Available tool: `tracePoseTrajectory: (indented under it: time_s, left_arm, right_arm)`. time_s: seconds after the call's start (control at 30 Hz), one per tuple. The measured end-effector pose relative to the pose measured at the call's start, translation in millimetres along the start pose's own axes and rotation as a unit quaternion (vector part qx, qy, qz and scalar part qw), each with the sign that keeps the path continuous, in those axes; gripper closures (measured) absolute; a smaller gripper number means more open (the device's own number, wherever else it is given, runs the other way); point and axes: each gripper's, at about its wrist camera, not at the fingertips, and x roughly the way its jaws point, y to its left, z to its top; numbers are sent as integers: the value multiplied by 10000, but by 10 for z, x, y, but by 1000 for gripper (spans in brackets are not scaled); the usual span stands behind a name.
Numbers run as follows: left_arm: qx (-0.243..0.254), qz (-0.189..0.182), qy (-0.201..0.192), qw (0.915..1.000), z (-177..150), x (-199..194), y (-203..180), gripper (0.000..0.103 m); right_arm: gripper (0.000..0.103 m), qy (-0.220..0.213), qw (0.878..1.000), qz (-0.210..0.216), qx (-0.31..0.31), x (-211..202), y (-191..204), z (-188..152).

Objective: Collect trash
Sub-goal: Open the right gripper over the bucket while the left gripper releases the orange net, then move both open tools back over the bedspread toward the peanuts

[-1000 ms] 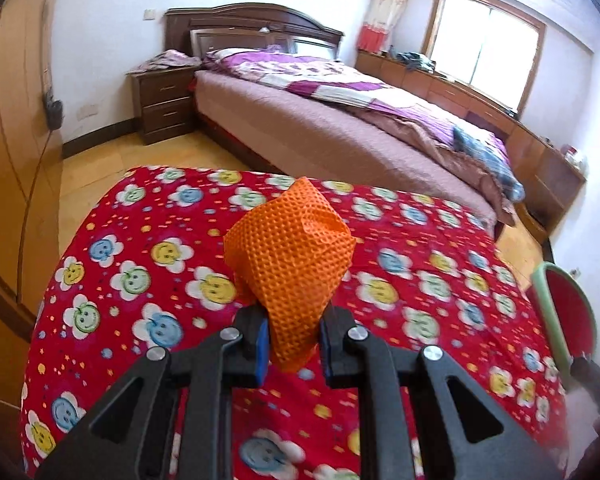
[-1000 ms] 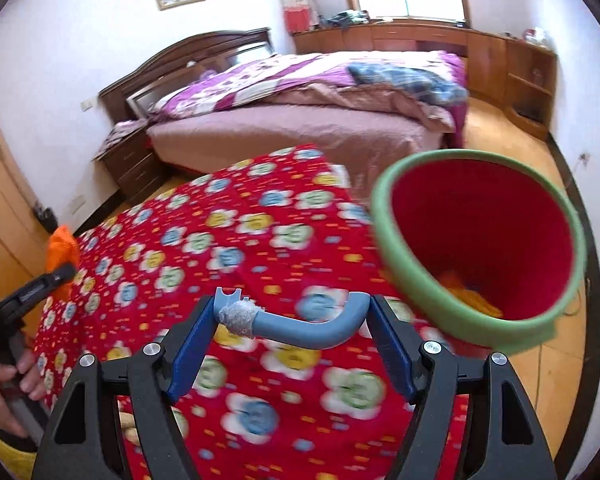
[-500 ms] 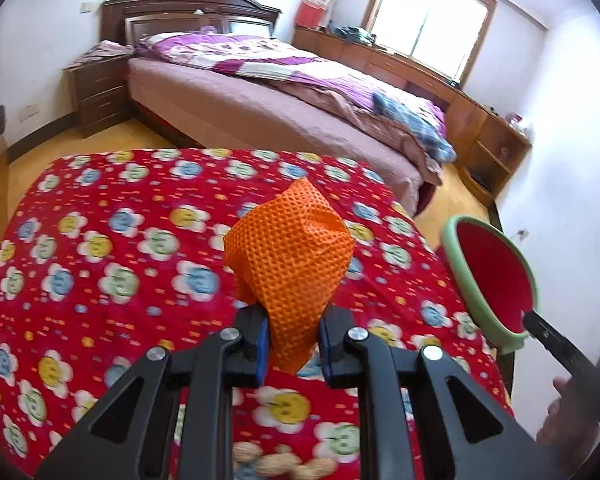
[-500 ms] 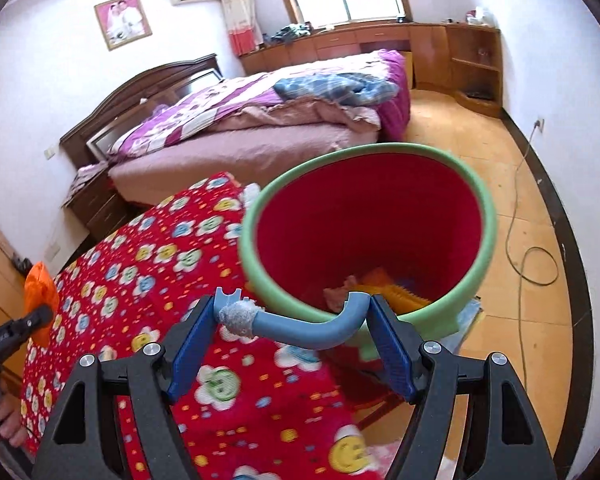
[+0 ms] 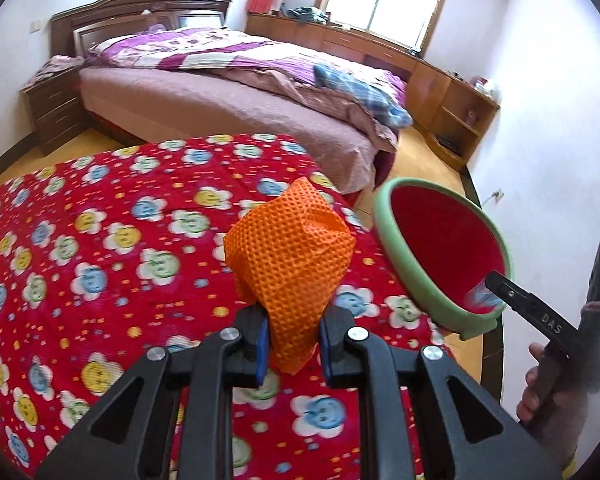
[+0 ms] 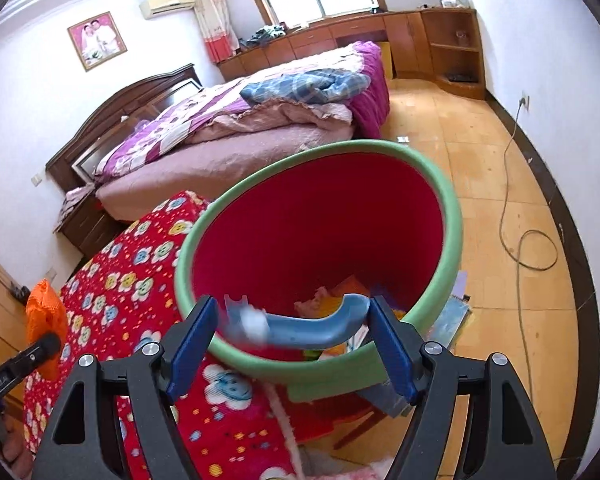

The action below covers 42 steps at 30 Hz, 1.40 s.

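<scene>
Only "DAS" reads on the right gripper (image 5: 496, 280). Its jaws hold a blue handle (image 6: 300, 326), blurred, above the bin (image 6: 440, 196). Left gripper's (image 5: 292, 340) jaws clamp an orange mesh wad (image 5: 292, 252), its lower tip hidden.

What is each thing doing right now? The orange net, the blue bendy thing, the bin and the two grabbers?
Orange net: crumpled, pinched in the left gripper.
Blue curved piece: held crosswise between the right gripper's pads, over the bin.
Bin: open, trash already inside.
</scene>
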Motion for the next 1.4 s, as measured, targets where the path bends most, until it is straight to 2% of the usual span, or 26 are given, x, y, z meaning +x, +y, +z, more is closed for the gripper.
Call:
tracePoseTrajectory:
  time_s: [0.4,0.57,0.73,0.77,0.87,1.0,1.27,1.4]
  left_arm:
    - [573,-448,150,9972,38,237,-641,84]
    - [746,-782,350,9935,84,486,-912,84]
    - [1003,-899,458,9898,113,721,-1162,84]
    - [1046,-904,458,9893,113,749,-1194,82]
    - [1220,-778,440,9885,97,824,-1303,61]
    - [1283,-729,345,9885,79,806,-1320,49]
    - [1014,-502,359,9929,32,646,-1116,48]
    - [856,-320,299,9954,-23,446,-948,48]
  right_arm:
    - [25,-266,9995,86,140,-187,-263,-38]
    - [25,-354,9992,-30,175,-294,-397,-96]
    - [25,-377,9988,-60,322,-342,-539,-123]
    - [25,-376,9986,-72,359,-345,-573,-127]
    - [25,-359,9983,-86,442,-344,-641,-140]
    - [25,-340,9981,-89,508,-355,-697,-166]
    - [25,-327,9988,25,363,-411,-566,-185]
    - [25,-287,9991,144,274,-465,-450,-224]
